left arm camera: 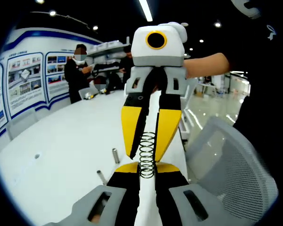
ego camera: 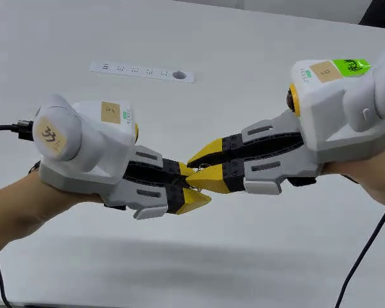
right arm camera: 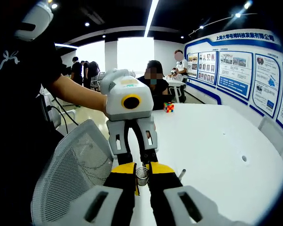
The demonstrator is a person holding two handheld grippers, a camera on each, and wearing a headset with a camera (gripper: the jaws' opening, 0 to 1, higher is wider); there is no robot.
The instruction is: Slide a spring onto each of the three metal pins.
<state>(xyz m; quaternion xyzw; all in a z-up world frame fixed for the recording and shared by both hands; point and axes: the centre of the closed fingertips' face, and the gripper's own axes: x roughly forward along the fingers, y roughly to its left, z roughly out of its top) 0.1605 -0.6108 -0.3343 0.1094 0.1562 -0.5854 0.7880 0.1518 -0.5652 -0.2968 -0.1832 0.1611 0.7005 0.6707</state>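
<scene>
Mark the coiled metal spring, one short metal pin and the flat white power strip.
coiled metal spring (left arm camera: 147, 157): left gripper view, middle coils
short metal pin (left arm camera: 115, 156): left gripper view, shaft
flat white power strip (ego camera: 141, 71): head view, centre

Both the left gripper (ego camera: 194, 186) and the right gripper (ego camera: 192, 170) are built with a white housing (ego camera: 106, 138) set over a grey base. Ahead of each housing, black fingers (ego camera: 215, 176) tipped in yellow are flanked by slotted grey plates. A tan label (ego camera: 110, 112) is stuck on top of each housing. A green sticker (ego camera: 351, 65) is added on the right one. A black cable (ego camera: 3, 129) is plugged in behind the left housing. A black top (right arm camera: 23, 94) marked with a small white bow is worn.
</scene>
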